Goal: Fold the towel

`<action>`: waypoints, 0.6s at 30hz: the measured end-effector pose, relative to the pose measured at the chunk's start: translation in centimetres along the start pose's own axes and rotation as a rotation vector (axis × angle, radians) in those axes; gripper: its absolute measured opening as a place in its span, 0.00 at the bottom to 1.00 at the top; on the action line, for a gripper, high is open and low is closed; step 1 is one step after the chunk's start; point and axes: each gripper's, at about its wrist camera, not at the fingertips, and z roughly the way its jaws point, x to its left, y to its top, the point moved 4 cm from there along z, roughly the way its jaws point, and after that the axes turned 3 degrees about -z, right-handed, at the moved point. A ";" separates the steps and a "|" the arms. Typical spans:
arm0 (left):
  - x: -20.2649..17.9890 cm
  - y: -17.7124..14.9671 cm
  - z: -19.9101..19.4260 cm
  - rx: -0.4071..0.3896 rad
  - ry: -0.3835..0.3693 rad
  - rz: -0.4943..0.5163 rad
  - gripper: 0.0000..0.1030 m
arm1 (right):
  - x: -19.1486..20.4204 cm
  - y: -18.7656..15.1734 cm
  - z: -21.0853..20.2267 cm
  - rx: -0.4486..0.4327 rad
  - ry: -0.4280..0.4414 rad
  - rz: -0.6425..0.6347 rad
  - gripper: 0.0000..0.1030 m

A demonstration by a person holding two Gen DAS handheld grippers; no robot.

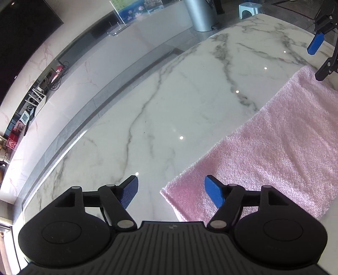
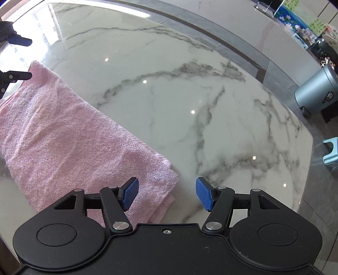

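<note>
A pink towel (image 1: 274,148) lies folded in a long flat band on the white marble table (image 1: 169,101). My left gripper (image 1: 171,180) hovers open over the towel's near corner, nothing between its blue pads. At the band's far end my right gripper (image 1: 320,60) shows, also open. In the right wrist view the towel (image 2: 63,137) runs off to the left, layered at its near corner. My right gripper (image 2: 166,187) stands open above that corner, its left pad over the cloth and its right pad over bare marble (image 2: 200,95). My left gripper (image 2: 20,58) hangs open at the far end.
The table's rounded edge curves round the far side. Beyond it on the floor stand a grey bin (image 1: 200,14) (image 2: 316,93) and a light blue stool (image 1: 249,9) (image 2: 331,152). A clear acrylic stand (image 1: 120,21) sits on a low ledge.
</note>
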 end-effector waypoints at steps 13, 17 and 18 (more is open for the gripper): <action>-1.2 -2.4 -9.3 -0.052 0.012 -0.220 0.76 | 2.8 -3.1 -8.5 -0.238 0.072 0.176 0.93; -2.5 -4.2 -10.4 -0.061 0.010 -0.260 0.80 | 4.8 -5.2 -9.8 -0.294 0.097 0.235 0.93; -2.8 -4.7 -10.7 -0.063 0.010 -0.270 0.80 | 5.3 -5.7 -10.0 -0.305 0.107 0.255 0.93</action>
